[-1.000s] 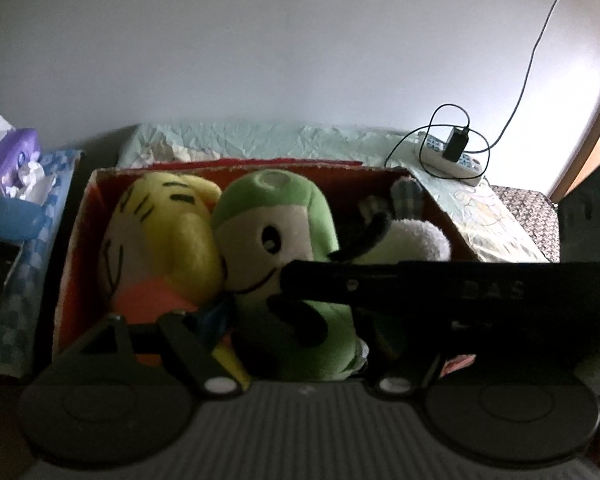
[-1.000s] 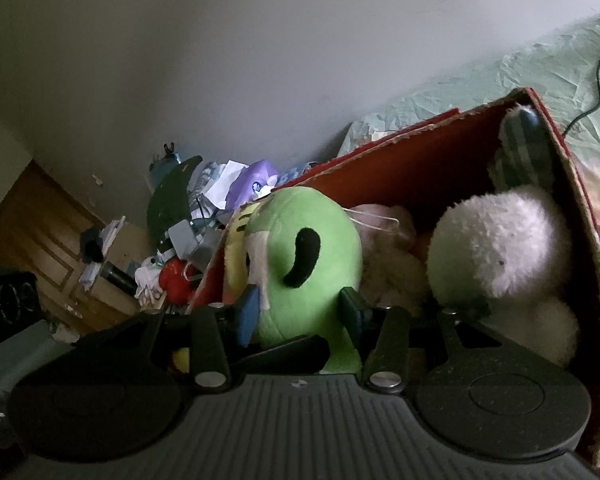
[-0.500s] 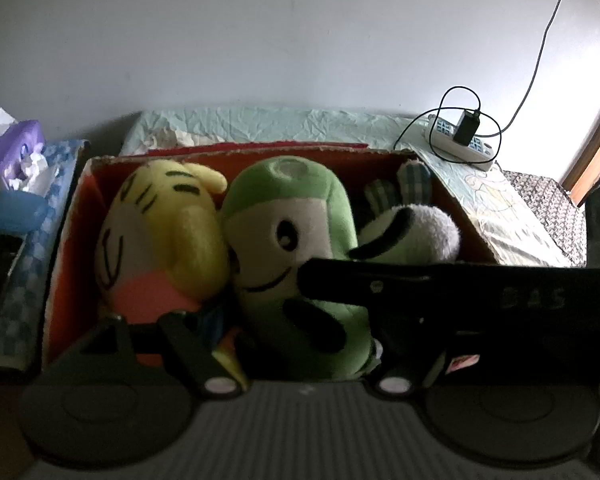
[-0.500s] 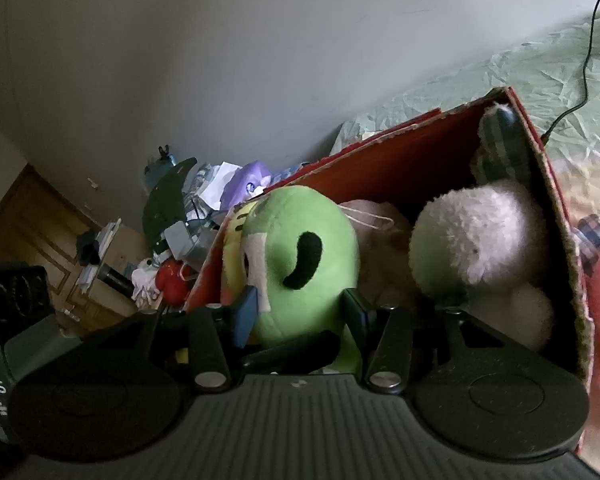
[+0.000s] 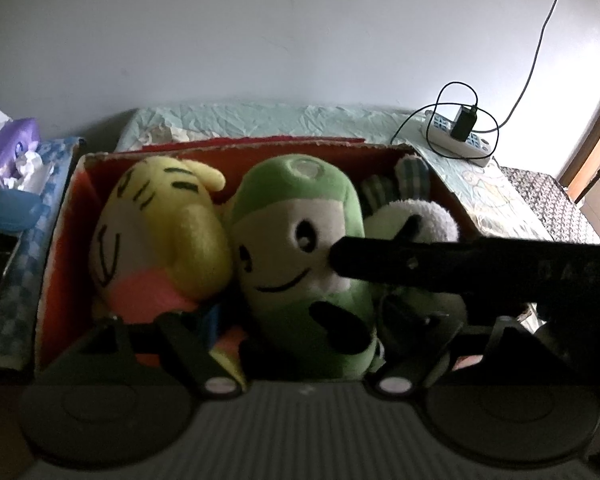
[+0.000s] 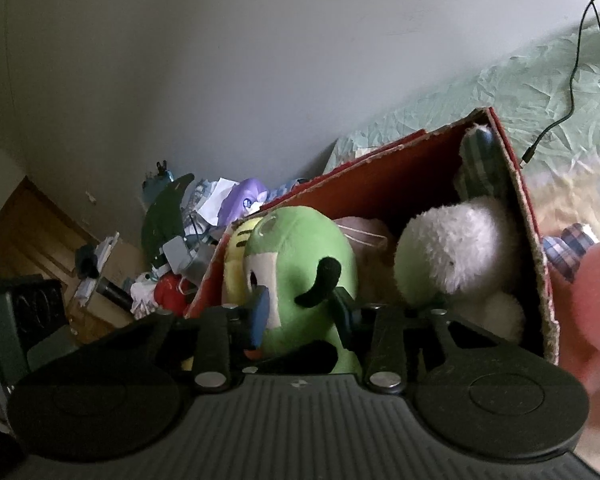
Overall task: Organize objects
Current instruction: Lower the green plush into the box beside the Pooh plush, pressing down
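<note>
A red cardboard box [image 5: 260,148] holds a yellow plush [image 5: 160,232], a green plush [image 5: 300,220] and a white fluffy plush [image 5: 420,216] side by side. My right gripper [image 6: 300,312] is shut on the lower part of the green plush [image 6: 296,252], with its blue pads on either side. In the left wrist view its black body reaches in from the right and ends at the plush's face. My left gripper [image 5: 308,332] hangs open at the box's near edge, and the green plush's bottom lies between its spread fingers. The yellow plush [image 6: 236,256] and the white plush [image 6: 452,248] flank the green one.
The box rests on a pale green bed cover [image 5: 260,120]. A power strip with a charger and cables [image 5: 456,140] lies at the back right. A pink plush [image 6: 596,288] sits outside the box's right wall [image 6: 516,208]. Cluttered items [image 6: 172,248] and a purple pack [image 5: 16,140] lie to the left.
The green plush has tilted so that more of its face shows, still in the right gripper. The right view has shifted, and the pink plush has come in at its right edge.
</note>
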